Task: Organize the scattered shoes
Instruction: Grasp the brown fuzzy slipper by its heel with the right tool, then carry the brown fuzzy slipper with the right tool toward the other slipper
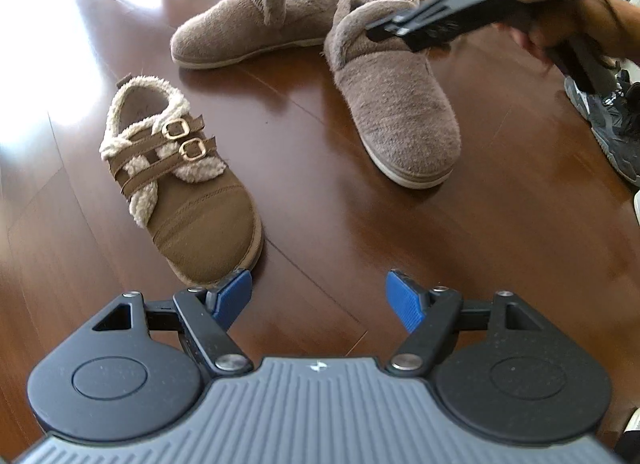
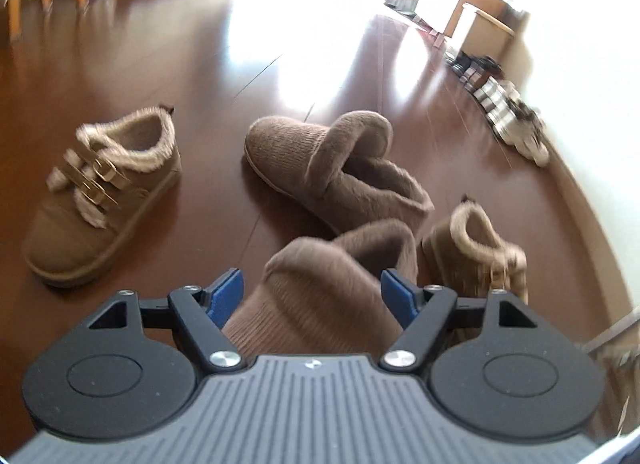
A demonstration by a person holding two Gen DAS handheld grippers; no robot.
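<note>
On dark wood floor, leftmost: buckled fleece-lined shoe, upright, toe just beside left gripper, jaws spread, nothing between them, likely lined up for a reach. Farther right: two brown plush slippers, heels close, toes splayed apart, so unpaired. Over nearer slipper: right gripper, fingers parted either side of folded cuff, not clamped, seemingly poised to pinch there. Rightmost: second fleece-lined shoe, well apart from its mate.
</note>
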